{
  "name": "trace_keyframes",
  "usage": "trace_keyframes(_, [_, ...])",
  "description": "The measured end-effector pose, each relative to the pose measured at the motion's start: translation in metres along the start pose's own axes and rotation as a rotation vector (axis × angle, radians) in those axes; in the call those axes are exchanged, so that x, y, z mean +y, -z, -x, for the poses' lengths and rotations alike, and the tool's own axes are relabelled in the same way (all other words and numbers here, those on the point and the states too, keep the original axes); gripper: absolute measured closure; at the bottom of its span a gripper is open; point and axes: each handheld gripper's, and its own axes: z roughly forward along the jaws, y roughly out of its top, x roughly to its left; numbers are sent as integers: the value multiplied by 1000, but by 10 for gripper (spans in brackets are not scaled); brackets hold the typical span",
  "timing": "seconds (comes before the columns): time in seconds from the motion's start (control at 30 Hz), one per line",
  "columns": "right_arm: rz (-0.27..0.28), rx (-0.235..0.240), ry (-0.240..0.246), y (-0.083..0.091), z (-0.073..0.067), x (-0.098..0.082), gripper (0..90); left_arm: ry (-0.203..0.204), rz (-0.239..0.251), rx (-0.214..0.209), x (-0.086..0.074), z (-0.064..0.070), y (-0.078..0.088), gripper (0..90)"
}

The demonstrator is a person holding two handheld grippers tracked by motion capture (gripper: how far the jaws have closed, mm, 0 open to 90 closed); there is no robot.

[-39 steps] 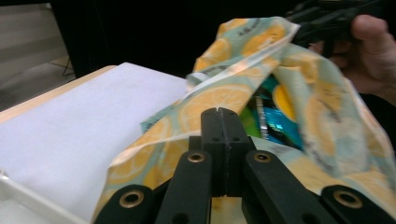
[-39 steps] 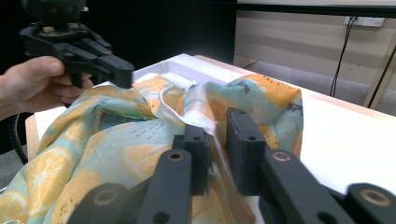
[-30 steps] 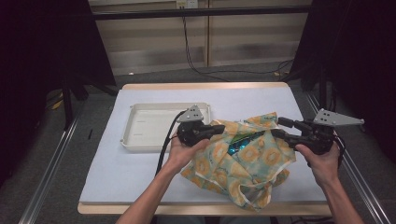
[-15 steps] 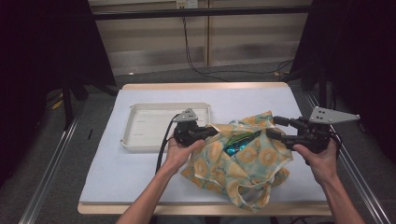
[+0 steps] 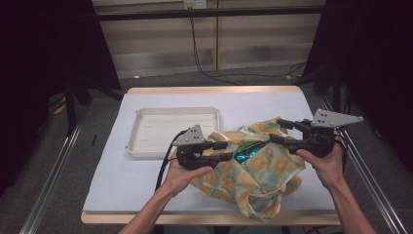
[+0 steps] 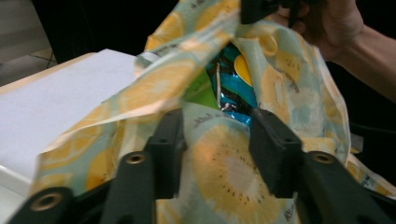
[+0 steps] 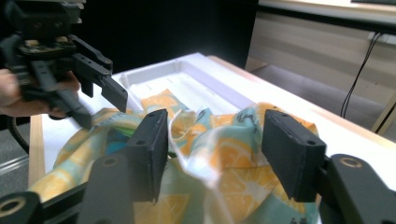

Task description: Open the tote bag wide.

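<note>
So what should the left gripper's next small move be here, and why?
Probably nudge the left gripper forward and close on the near edge of the fabric bag. Its fingers have just been opening and stand apart with cloth between them, unpinched. The bag's mouth gapes over a shiny blue packet, so a fresh grip on the rim would let that side be lifted or spread.

We see the high view lit from above: the white table [image 5: 160,195] is bright, while both sides sink into near black. The picture is soft, with weak shadows under the hands. In the left gripper view the bag [image 6: 224,163] is blurred close up, and its foil packet [image 6: 233,95] glints. The right gripper view washes the tray [image 7: 196,79] out to glare.
</note>
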Motion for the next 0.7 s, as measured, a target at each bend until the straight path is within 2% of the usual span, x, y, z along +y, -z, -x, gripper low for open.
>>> trace_keyframes(0.03, [-12,-5,3,-3,1,-1,473,-17,-11,7,0,1,-3,524])
trace_keyframes(0.07, [-14,-5,-1,-6,2,-2,576,-27,-17,3,0,1,-5,502])
trace_keyframes(0.1, [-3,4,-5,-7,3,-2,666,-39,-29,28,-1,2,-6,498])
trace_keyframes(0.13, [1,1,-7,-7,5,-1,727,-44,-32,25,-2,1,-7,494])
trace_keyframes(0.17, [5,-20,-10,-7,5,0,793,-40,-23,17,-3,0,-7,510])
trace_keyframes(0.2, [14,-32,-17,-7,8,1,814,-44,-26,28,-4,0,-6,541])
trace_keyframes(0.23, [14,-32,-17,-7,8,1,814,-44,-26,28,-4,0,-6,652])
trace_keyframes(0.27, [32,-65,-47,-5,15,3,857,-40,-34,8,-6,-1,-3,724])
trace_keyframes(0.33, [43,-90,-80,-5,24,3,868,-51,-48,3,-7,-1,1,844])
trace_keyframes(0.37, [42,-119,-92,-6,29,2,873,-39,-40,-5,-8,-1,2,872])
trace_keyframes(0.4, [42,-119,-92,-6,29,2,873,-39,-40,-5,-8,-1,2,882])
trace_keyframes(0.43, [30,-161,-130,-11,41,-1,877,-46,-56,-11,-8,-2,5,887])
trace_keyframes(0.47, [19,-182,-145,-14,45,-3,877,-43,-54,-20,-9,-3,7,888])
trace_keyframes(0.5, [1,-211,-149,-17,49,-5,878,-41,-50,-41,-10,-3,10,891])
trace_keyframes(0.57, [-50,-232,-148,-24,55,-10,879,-49,-64,-39,-11,-2,13,893])
trace_keyframes(0.6, [-50,-232,-148,-24,55,-10,879,-49,-64,-39,-11,-2,13,894])
trace_keyframes(0.63, [-112,-269,-163,-32,62,-23,881,-46,-59,-46,-13,-1,17,894])
trace_keyframes(0.7, [-128,-259,-190,-36,66,-34,881,-43,-64,-47,-14,0,19,895])
